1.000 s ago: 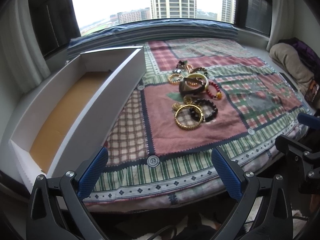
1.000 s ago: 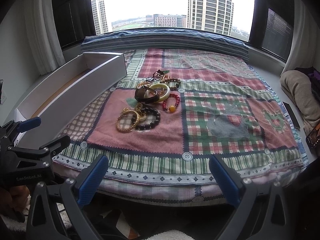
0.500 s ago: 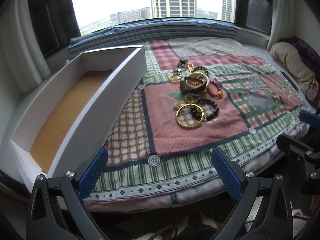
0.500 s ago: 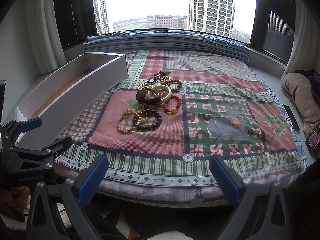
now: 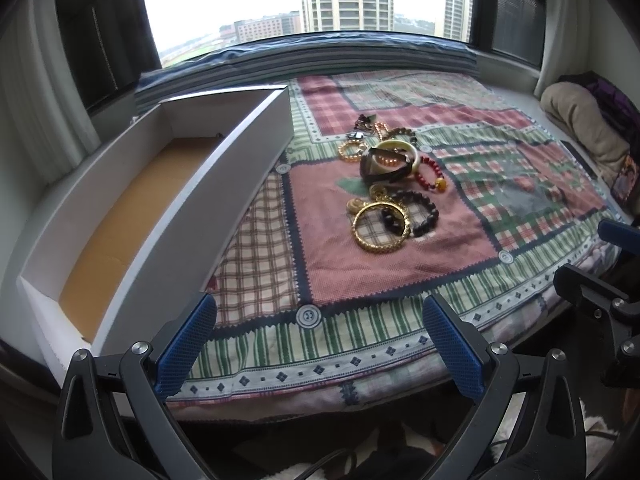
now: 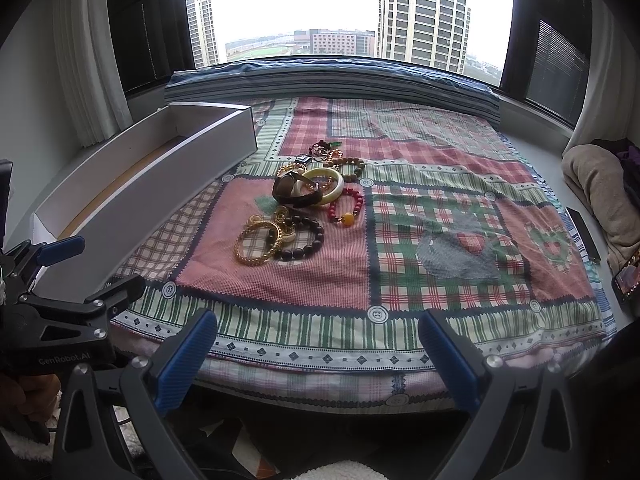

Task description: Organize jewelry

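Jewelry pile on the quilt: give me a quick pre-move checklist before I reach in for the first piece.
1. Left gripper open and empty: ok.
2. Right gripper open and empty: ok.
3. White box open, visible floor bare: ok.
4. Gold bangle nearest, top exposed: ok.
5. Bangle free of black bead bracelet: not ok, they overlap.
6. Path over quilt to the pile unobstructed: ok.
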Demonstrator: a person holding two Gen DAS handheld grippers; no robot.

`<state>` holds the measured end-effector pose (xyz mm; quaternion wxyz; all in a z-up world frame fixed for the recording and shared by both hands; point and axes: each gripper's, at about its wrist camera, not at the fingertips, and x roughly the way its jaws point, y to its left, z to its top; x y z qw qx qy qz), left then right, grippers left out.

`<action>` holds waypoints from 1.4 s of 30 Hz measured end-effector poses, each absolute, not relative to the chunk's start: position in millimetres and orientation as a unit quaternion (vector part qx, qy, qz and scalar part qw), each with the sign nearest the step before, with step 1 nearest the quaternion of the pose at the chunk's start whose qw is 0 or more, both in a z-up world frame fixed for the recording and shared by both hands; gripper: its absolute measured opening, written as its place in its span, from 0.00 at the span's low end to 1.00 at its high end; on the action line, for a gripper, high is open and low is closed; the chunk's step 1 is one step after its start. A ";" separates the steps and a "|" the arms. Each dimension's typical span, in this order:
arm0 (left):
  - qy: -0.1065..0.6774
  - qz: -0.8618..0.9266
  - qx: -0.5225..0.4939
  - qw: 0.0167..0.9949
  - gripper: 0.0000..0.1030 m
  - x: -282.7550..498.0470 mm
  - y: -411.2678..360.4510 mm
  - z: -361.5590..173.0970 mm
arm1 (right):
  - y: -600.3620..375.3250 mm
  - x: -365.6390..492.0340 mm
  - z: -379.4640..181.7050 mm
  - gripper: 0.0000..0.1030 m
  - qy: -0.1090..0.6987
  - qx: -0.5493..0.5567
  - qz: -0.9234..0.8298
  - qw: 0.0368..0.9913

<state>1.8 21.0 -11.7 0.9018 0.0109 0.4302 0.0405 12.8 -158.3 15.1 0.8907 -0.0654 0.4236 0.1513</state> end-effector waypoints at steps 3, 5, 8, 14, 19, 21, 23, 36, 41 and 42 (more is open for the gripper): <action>0.433 0.041 0.008 0.901 0.99 3.3 21.5 -13.4 | -158.0 12.8 14.9 0.99 0.424 -0.065 0.151 0.891; 0.435 0.040 0.008 0.900 1.00 4.4 20.8 -14.5 | -158.0 12.8 15.0 0.99 0.424 -0.065 0.152 0.891; 0.436 0.035 0.008 0.899 1.00 5.8 18.7 -15.6 | -158.5 14.2 13.8 0.99 0.426 -0.065 0.151 0.890; 0.446 0.009 -0.004 0.895 1.00 14.5 18.5 -20.0 | -162.7 18.3 10.0 0.99 0.432 -0.060 0.147 0.888; 0.463 -0.028 -0.023 0.886 0.99 31.3 18.6 -22.3 | -166.7 22.7 3.9 0.99 0.438 -0.053 0.146 0.886; 0.472 -0.050 -0.026 0.880 0.99 42.2 16.4 -24.1 | -169.3 24.9 1.5 0.99 0.441 -0.051 0.144 0.885; 0.480 -0.067 -0.027 0.875 0.99 53.9 12.2 -26.8 | -172.1 26.2 0.3 0.99 0.442 -0.048 0.142 0.884; 0.527 -0.076 -0.030 0.846 0.99 138.6 -4.9 -90.1 | -194.7 46.2 -16.1 0.99 0.462 -0.021 0.130 0.877; 0.532 -0.070 -0.036 0.843 0.99 148.3 0.4 -98.8 | -202.3 52.8 -23.0 0.99 0.470 -0.014 0.125 0.874; 0.534 -0.068 -0.034 0.842 0.99 150.7 0.2 -100.7 | -203.7 54.6 -24.9 0.99 0.472 -0.011 0.125 0.873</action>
